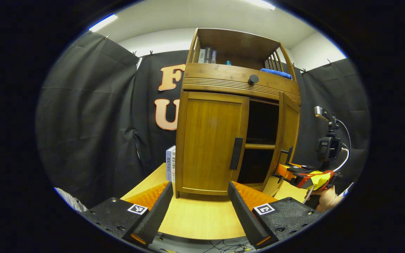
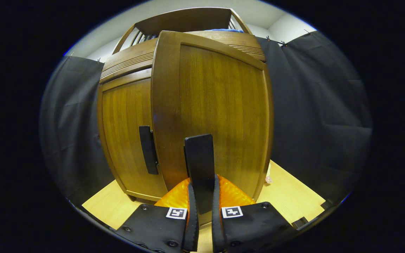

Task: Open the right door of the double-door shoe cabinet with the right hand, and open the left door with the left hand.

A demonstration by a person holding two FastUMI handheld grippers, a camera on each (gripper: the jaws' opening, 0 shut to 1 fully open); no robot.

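The wooden shoe cabinet [image 1: 223,84] stands on a light table. Its left door [image 1: 209,144] is closed, with a dark vertical handle [image 1: 236,153] at its inner edge. The right door [image 1: 289,123] is swung partly outward, showing the dark shelves inside. My left gripper [image 1: 200,211] is open, low in front of the left door and apart from it. In the right gripper view the right door [image 2: 220,105] fills the middle, and my right gripper [image 2: 204,188] is shut on its dark handle [image 2: 199,154]. The right gripper [image 1: 295,175] also appears at that door's edge.
Books [image 1: 170,163] stand against the cabinet's left side, and more books [image 1: 206,55] and a blue cloth [image 1: 276,73] sit on its top shelf. A round drawer knob [image 1: 253,79] is above the doors. A camera on a stand [image 1: 329,142] rises at the right. The table [image 1: 202,221] extends toward me.
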